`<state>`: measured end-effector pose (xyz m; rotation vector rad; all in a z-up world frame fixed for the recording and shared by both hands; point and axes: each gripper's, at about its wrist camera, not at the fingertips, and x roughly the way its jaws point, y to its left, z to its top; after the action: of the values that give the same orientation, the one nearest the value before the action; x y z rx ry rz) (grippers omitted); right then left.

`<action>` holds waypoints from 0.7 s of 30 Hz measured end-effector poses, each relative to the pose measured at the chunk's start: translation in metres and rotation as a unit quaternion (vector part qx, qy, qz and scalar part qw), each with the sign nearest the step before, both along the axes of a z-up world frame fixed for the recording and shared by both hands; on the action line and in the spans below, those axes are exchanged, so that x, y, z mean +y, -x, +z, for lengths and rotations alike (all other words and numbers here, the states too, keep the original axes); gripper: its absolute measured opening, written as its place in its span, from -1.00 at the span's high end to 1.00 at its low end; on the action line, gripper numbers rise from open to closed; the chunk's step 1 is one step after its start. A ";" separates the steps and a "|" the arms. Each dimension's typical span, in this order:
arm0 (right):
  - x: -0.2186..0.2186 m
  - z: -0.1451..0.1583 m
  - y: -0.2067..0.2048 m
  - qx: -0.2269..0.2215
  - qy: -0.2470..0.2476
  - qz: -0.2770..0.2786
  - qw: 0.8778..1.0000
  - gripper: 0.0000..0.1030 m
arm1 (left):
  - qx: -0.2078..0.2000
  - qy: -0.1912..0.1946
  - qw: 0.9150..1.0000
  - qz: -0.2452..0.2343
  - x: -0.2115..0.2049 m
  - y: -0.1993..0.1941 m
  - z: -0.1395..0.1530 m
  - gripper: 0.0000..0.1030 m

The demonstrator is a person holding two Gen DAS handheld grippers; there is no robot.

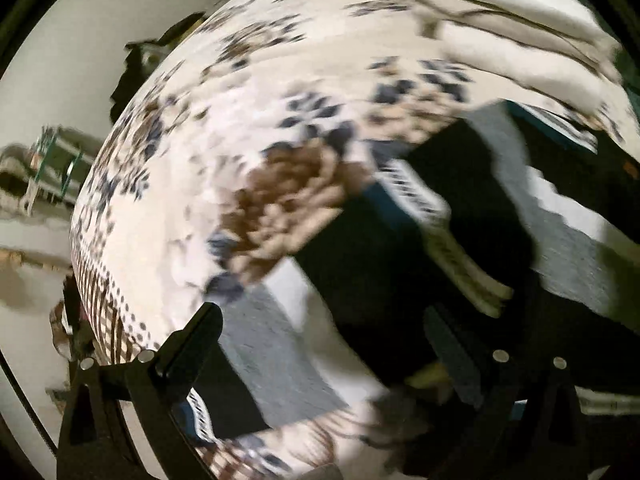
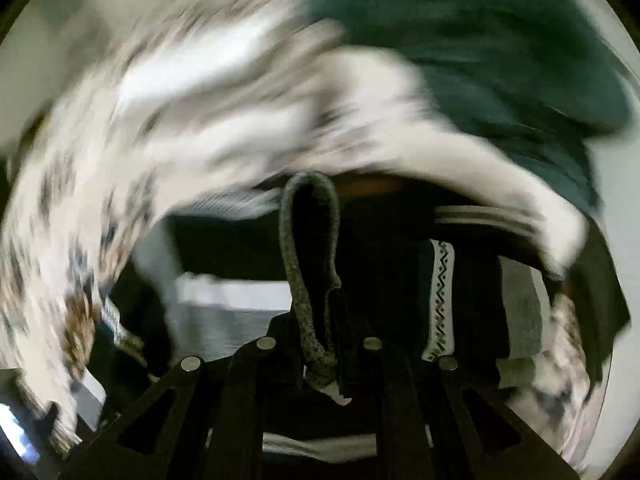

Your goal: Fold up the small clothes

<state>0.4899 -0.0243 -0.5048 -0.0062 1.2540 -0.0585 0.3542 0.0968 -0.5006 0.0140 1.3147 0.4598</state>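
A black garment banded in grey and white, with a narrow strip of zigzag trim, lies spread across the floral-printed bedspread, filling the lower right of the left wrist view and the lower middle of the right wrist view. The right hand-held gripper has its fingers pressed nearly together on a speckled grey cord of the garment, which rises from between them in a tall loop against the black cloth. The left hand-held gripper stands spread wide above the garment, one dark finger at the lower left over the grey band, the other at the lower right over the black cloth; nothing sits between them. Heavy blur smears both views. Beyond the garment, folded white cloth lies on the bedspread at the upper right of the left wrist view, and a dark green cloth fills the upper right of the right wrist view, just beside a white cloth. Past the bed's edge, pale floor and a metal-framed piece of furniture show at far left.
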 end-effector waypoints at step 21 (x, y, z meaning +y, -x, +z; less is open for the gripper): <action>-0.031 -0.056 0.102 0.154 -0.104 -0.065 0.980 -0.30 | 0.020 0.170 0.952 0.253 0.203 0.165 -0.007 -0.99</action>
<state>0.3878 -0.0548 -0.5608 0.2563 1.5649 -0.0411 0.1896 0.2994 -0.5074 -0.6174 1.4219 0.6610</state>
